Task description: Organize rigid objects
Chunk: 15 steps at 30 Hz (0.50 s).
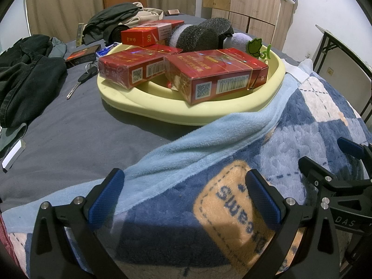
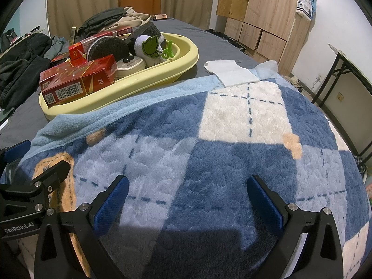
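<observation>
Red cartons (image 1: 216,74) sit piled in the yellow basin (image 1: 190,114) on the bed; I hold left gripper (image 1: 186,200) and right gripper (image 2: 188,202) spread empty over the blanket (image 2: 209,139), seemingly between picks.

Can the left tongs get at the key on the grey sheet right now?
Probably yes: the left tongs are open and empty, and the key lies bare on the sheet, left of the yellow tray, nothing covering it.

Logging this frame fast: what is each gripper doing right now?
Left gripper: open, holding nothing, above the blanket.
Right gripper: open, holding nothing, also above the blanket.
</observation>
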### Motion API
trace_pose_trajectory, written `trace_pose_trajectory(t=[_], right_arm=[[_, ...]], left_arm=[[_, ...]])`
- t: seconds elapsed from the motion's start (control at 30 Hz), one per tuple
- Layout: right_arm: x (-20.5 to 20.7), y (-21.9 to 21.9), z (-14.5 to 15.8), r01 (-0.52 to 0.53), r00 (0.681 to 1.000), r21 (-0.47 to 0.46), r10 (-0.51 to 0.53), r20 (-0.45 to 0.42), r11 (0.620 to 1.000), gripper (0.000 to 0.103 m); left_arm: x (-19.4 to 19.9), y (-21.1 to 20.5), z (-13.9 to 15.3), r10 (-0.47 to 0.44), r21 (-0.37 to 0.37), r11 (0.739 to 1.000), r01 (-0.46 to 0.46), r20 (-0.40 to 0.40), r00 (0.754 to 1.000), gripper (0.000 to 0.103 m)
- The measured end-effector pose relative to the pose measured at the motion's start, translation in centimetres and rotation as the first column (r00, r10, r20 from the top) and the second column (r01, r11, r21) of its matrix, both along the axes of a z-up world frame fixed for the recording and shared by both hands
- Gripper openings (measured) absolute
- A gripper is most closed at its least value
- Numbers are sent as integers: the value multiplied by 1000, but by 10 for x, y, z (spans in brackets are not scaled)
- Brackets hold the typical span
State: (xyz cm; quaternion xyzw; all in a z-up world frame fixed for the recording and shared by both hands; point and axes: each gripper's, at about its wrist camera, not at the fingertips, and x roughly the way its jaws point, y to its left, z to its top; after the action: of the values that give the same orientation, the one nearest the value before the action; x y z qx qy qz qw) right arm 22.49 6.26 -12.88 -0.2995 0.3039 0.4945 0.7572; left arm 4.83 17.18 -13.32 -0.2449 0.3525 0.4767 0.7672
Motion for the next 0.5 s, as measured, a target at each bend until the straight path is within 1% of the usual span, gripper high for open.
trace_pose_trajectory(t=[0.5], right_arm=[[0,0,0,0,1000,0,0,0,1000,103]], left_arm=[[0,0,0,0,0,1000,0,0,1000,103]])
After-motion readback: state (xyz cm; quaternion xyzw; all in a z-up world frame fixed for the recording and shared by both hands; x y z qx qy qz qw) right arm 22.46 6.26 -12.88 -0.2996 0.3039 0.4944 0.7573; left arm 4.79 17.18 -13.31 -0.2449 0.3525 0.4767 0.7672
